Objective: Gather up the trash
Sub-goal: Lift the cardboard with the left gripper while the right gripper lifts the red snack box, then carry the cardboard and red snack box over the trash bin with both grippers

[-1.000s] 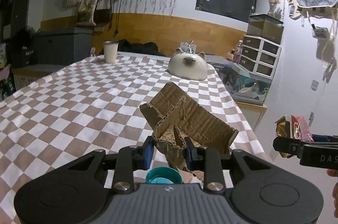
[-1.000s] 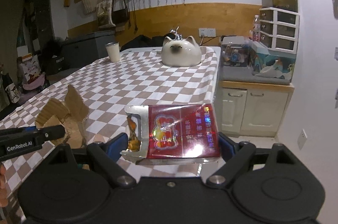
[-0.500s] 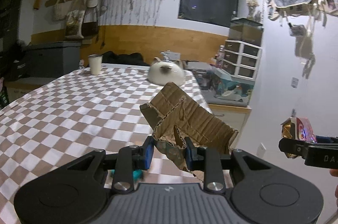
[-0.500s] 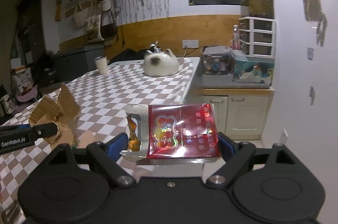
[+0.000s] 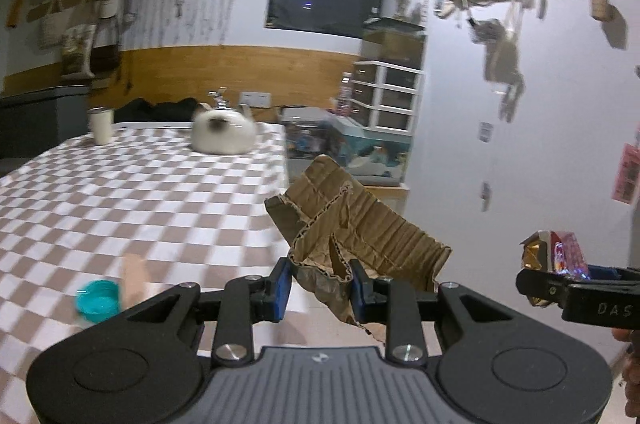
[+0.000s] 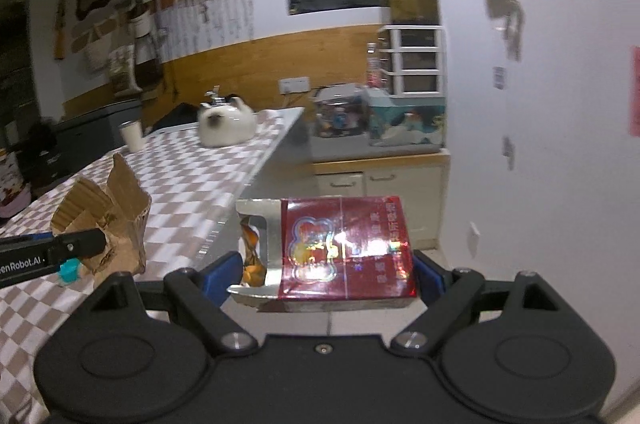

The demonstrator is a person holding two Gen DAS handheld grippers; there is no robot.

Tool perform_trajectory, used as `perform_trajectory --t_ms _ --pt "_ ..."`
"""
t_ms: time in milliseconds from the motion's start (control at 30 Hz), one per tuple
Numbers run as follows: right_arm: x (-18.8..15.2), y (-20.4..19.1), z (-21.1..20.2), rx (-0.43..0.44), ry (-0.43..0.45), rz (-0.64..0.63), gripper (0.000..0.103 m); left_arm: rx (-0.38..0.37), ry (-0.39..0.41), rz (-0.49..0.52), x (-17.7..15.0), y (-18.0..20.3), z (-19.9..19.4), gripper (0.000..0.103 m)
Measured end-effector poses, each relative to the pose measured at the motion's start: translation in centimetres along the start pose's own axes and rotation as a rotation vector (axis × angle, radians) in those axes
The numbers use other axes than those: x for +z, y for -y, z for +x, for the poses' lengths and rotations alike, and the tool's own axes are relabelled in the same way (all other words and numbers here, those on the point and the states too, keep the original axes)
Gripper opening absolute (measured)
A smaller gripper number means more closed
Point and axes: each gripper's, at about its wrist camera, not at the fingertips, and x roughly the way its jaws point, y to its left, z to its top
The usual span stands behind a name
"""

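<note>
My left gripper [image 5: 320, 282] is shut on a torn piece of brown corrugated cardboard [image 5: 352, 224] and holds it up past the right edge of the checkered table [image 5: 132, 199]. The cardboard also shows in the right wrist view [image 6: 108, 212], pinched by the left gripper. My right gripper [image 6: 328, 272] is shut on an open red cigarette pack [image 6: 344, 248], held in the air beside the table. The pack also shows at the right of the left wrist view [image 5: 554, 252]. A teal bottle cap [image 5: 98, 302] lies on the table near its front edge.
A white cat-shaped pot [image 5: 222, 133] and a white cup [image 5: 101, 125] stand at the table's far end. A low cabinet [image 6: 380, 179] with boxes and a white drawer unit [image 6: 414, 59] stands against the right wall. Decorations hang on that wall.
Both grippers have swung to the right and back, off the table's right edge, each still holding its trash. The teal cap now lies to the left of the left gripper.
</note>
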Motion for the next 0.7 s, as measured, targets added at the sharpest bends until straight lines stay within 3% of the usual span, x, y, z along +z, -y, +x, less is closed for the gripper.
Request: perform_trajectory --t_ms 400,700 --pt "-2.3 7.9 -0.4 -0.105 -0.027 0.063 0.089 -0.137 -0.05 0.063 -1.9 8.7 4.3 0.031" --pt "-6.5 13.0 3.2 -0.177 -0.129 0.134 0.089 -0.196 -0.194 0.084 -6.9 12.5 10.9 0.031"
